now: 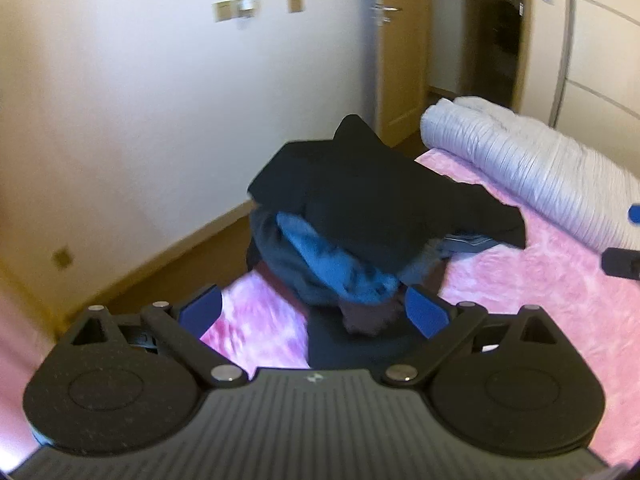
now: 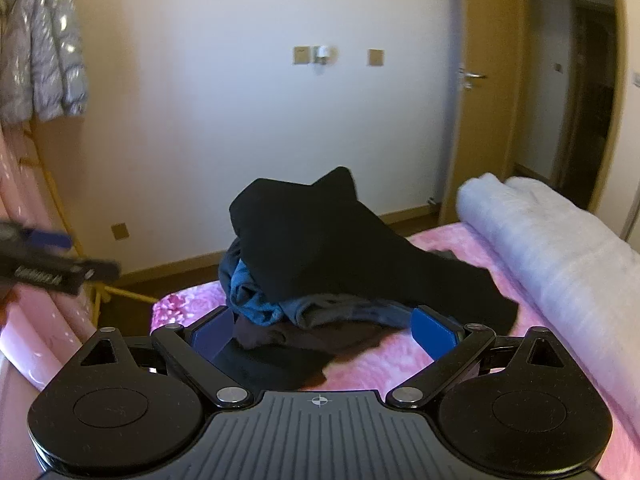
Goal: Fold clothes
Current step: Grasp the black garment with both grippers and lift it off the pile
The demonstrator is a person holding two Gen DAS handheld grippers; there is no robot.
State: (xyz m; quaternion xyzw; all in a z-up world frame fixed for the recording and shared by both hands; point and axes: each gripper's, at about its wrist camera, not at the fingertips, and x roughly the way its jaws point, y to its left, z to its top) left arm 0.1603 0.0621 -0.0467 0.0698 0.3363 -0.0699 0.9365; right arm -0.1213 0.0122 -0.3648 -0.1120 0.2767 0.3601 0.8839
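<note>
We hold both tools above a bed with a pink bedspread (image 2: 400, 368), facing a heap of clothes (image 1: 360, 240) that sits near the bed's far corner, close to the white wall (image 1: 140, 100). A black garment (image 1: 360, 192) lies draped over the top of the heap, with a blue garment (image 1: 336, 264) and grey pieces bunched under it. A darker piece (image 2: 280, 356) spreads flat on the bedspread in front of the heap, just below our right tool.

Our left tool (image 1: 312, 312) is spread wide, its blue pads either side of the heap's near edge, gripping nothing. Our right tool (image 2: 324, 328) is also spread wide and empty, hovering just short of the heap.

A rolled pale quilt (image 1: 520, 160) lies along the bed to the right of the clothes. A wooden door (image 2: 480, 92) stands beyond it, and a silver jacket (image 2: 40, 48) hangs at the left.
</note>
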